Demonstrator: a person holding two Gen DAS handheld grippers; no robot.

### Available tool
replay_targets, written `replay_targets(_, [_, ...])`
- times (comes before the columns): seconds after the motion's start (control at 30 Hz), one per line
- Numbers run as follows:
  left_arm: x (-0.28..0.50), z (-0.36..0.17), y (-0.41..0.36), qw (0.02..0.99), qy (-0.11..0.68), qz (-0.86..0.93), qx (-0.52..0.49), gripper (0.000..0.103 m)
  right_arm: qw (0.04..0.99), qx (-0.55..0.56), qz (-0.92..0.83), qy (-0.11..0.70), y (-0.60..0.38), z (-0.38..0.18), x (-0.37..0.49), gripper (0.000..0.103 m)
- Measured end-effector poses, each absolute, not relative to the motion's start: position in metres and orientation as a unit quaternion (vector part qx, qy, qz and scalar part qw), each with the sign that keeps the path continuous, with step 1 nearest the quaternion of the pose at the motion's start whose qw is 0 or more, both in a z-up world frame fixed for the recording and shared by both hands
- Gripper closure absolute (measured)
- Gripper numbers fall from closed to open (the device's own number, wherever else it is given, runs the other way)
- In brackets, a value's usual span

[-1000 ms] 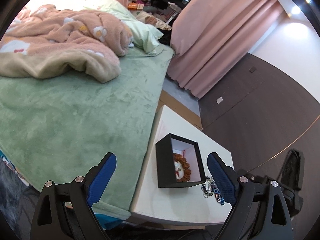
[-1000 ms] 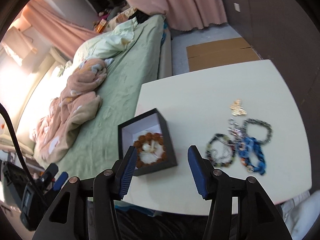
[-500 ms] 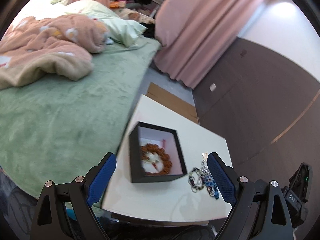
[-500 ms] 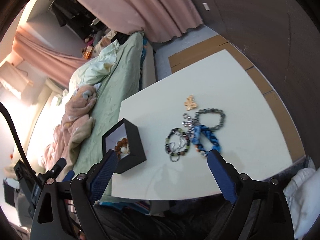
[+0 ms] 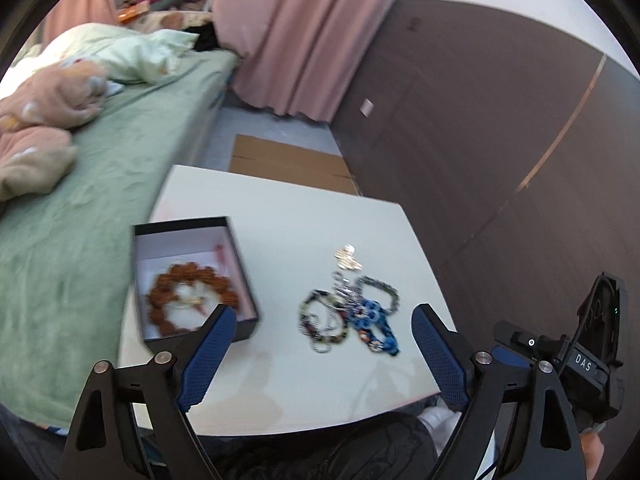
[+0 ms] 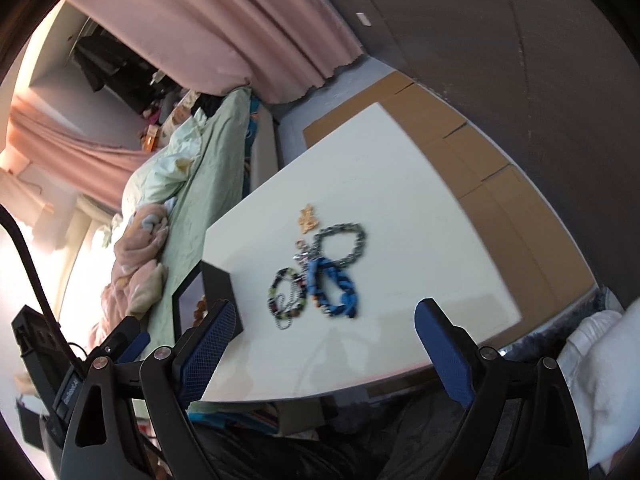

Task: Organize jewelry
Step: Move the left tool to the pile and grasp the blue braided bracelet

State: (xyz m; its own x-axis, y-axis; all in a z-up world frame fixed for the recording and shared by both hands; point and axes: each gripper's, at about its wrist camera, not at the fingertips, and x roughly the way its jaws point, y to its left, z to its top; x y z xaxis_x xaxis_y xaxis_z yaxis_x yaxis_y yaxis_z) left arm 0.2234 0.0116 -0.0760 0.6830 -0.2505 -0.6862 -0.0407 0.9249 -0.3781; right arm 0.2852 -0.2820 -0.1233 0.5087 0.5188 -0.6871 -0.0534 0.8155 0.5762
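Hovering above the near edge of a white table point(image 5: 280, 240), the left gripper point(image 5: 320, 356) points down at a slant with its blue pads wide apart; its jaws are closing slightly with nothing between them; the right gripper point(image 6: 320, 348) hangs over the same edge, jaws spread wide and empty; neither touches any jewelry. On the left part of the table sits an open black box point(image 5: 192, 276) with a pale lining; a brown beaded bracelet point(image 5: 188, 300) lies inside it around something small and whitish; the right-wrist view shows only the box's dark outer wall point(image 6: 218, 300). Well apart from the box lies a tangle of loose pieces: a blue bracelet point(image 6: 332, 288), a dark multicoloured beaded bracelet point(image 6: 286, 296), a grey chain bracelet point(image 6: 344, 240) and a small gold charm point(image 6: 307, 218) just beyond them; they overlap one another. A bed with a green cover point(image 5: 80, 208) runs along the table's left side; pink curtains point(image 5: 296, 32) hang behind.
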Motion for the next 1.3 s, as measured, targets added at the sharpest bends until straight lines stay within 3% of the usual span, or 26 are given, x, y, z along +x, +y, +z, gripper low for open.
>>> replay_targets(0.47, [0.276,-0.119,-0.071,0.878,0.458,-0.108,-0.085,0.027,0.826,0.279,0.133,0.472,-0.33,-0.15,0.289,0.011])
replay_targets(0.6, [0.293,-0.142,-0.083,0.865,0.484,-0.106,-0.071,0.038,0.824,0.287,0.124,0.473,-0.34,-0.157,0.289,0.011])
replay_targets(0.83, [0.309,-0.166,-0.093,0.856,0.504,-0.101,-0.059,0.04,0.817,0.295,0.111,0.483,-0.351,-0.167,0.292,0.011])
replay_targets(1.03, [0.325,-0.182,-0.096,0.842,0.528,-0.095,-0.055,0.076,0.815,0.295,0.112,0.486,-0.349,-0.17,0.296,0.011])
replay_targets(1.17, [0.327,-0.173,-0.085,0.845,0.52,-0.097,-0.075,0.084,0.81,0.297,0.123,0.491,-0.34,-0.174,0.302,0.012])
replay_targets(1.2, [0.327,-0.17,-0.083,0.847,0.517,-0.097,-0.077,0.095,0.807,0.297,0.128,0.494,-0.336,-0.176,0.305,0.012])
replay_targets(1.3, [0.325,-0.158,-0.074,0.849,0.51,-0.103,-0.092,0.095,0.8,0.297,0.145,0.5,-0.321,-0.181,0.315,0.016])
